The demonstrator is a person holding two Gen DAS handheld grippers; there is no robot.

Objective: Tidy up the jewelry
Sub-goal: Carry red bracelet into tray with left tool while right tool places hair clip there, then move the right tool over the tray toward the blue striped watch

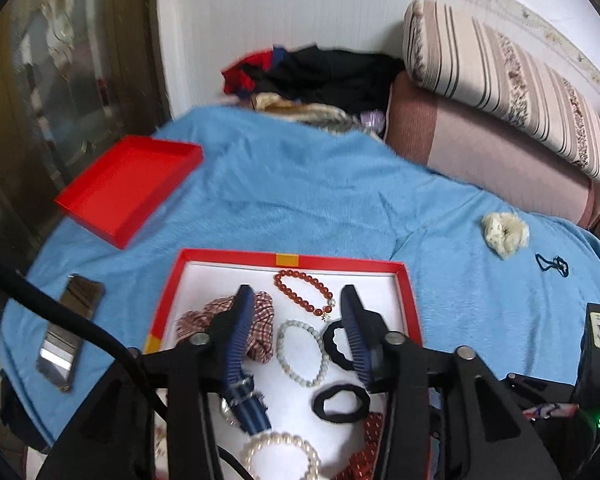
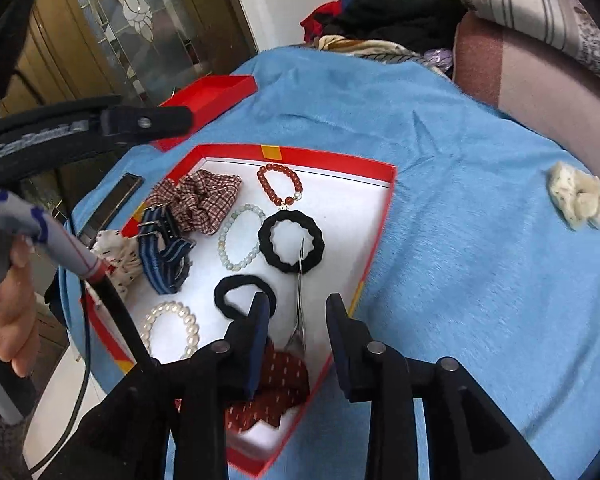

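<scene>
I see both tongs spread wide, gripping nothing: left gripper (image 1: 298, 300) over the box (image 1: 408, 280) by the red bracelet (image 1: 304, 290); right gripper (image 2: 298, 306) over its near edge.

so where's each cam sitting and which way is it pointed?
Left wrist: on the left claw, above the red box, facing across the blue blanket toward the striped pillow; both its fingers show, open.
Right wrist: on the right claw, over the box's right edge, facing the glass door; its open fingers, the left claw's side and a hand show.
Shared: box, red bead bracelet, red lid, cream scrunchie.
</scene>
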